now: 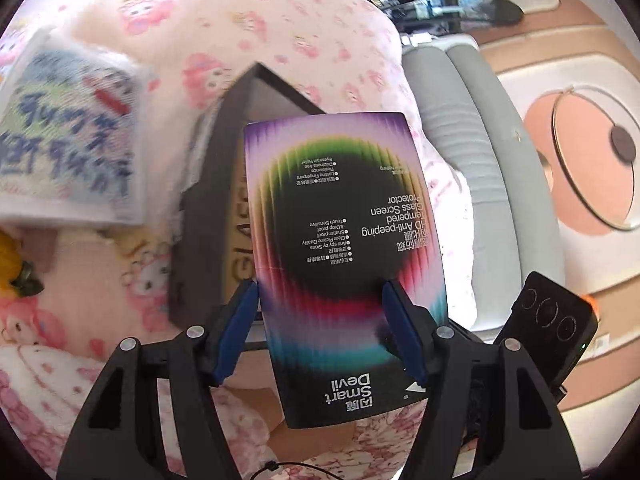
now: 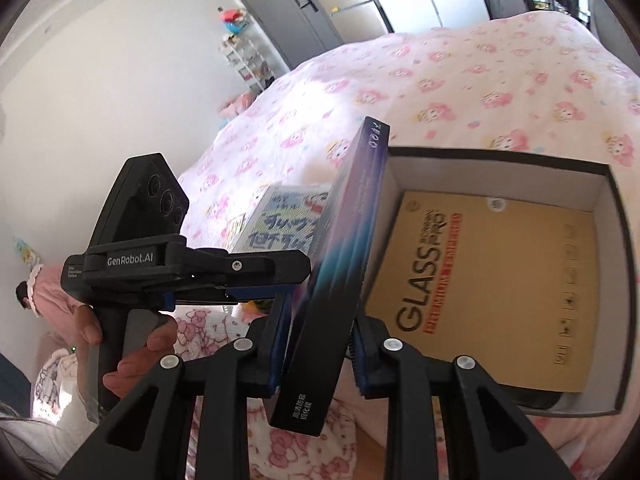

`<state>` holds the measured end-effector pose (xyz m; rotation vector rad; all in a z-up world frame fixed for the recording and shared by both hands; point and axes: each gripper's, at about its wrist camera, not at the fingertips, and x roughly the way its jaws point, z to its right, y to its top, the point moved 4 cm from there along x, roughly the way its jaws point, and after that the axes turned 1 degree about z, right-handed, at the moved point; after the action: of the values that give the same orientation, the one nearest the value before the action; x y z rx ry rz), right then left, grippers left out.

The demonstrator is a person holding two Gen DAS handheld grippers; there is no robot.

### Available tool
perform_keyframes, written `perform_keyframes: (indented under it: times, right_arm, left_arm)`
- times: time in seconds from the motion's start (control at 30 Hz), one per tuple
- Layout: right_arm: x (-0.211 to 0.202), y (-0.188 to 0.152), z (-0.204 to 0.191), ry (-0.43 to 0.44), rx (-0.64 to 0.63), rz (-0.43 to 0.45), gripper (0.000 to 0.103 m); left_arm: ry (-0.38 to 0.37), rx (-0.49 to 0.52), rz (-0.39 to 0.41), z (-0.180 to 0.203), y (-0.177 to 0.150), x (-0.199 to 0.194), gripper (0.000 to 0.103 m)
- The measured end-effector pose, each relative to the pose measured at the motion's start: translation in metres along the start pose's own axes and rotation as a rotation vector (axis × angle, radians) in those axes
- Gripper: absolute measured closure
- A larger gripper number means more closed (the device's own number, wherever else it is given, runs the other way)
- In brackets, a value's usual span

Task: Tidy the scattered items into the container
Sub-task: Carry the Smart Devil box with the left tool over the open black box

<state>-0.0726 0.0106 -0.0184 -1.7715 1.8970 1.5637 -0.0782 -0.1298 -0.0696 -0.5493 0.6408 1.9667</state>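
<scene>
A flat rainbow-and-black "Smart Devil" screen protector box [image 1: 340, 248] is held up above the bed. My left gripper [image 1: 320, 332] has its blue pads against the box's two long edges. My right gripper [image 2: 320, 344] is shut on the same box [image 2: 344, 264], clamping its thin faces edge-on. The container is an open black box with white inner walls [image 2: 600, 200]; a tan "GLASS PRO" pack [image 2: 492, 280] lies flat inside it. It also shows behind the held box in the left wrist view [image 1: 208, 200]. The left gripper's body [image 2: 192, 268] and the hand holding it show in the right wrist view.
A pink cartoon-print blanket [image 2: 460, 72] covers the bed. A white pack with blue handwriting-style print [image 1: 68, 140] lies left of the container, also visible in the right wrist view [image 2: 280, 224]. A yellow plush toy [image 1: 12, 260] sits at the left edge. A grey padded headboard [image 1: 480, 160] is on the right.
</scene>
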Motion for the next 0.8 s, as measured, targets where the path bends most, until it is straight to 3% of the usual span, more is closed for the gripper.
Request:
perform_keyframes:
  times: [0.13, 0.3, 0.47, 0.67, 0.8]
  right_arm:
    - [-0.022, 0.008, 0.032, 0.001, 0.045, 0.025, 0.079]
    - [-0.013, 0.009, 0.079, -0.027, 0.058, -0.036, 0.077]
    - [0.003, 0.005, 0.127, 0.062, 0.189, -0.075, 0.075]
    - [0.027, -0.004, 0.144, -0.076, 0.152, -0.114, 0.075]
    - [0.032, -0.009, 0.158, -0.106, 0.181, -0.118, 0.075]
  left_arm:
    - [-0.029, -0.004, -0.042, 0.022, 0.014, 0.028, 0.038]
    - [0.077, 0.004, -0.101, 0.025, 0.022, 0.075, 0.038]
    - [0.109, -0.023, -0.164, 0.014, 0.029, 0.11, 0.039]
    - [0.178, -0.03, -0.222, 0.003, 0.021, 0.134, 0.045]
    - [0.224, -0.036, -0.224, -0.005, 0.018, 0.137, 0.045]
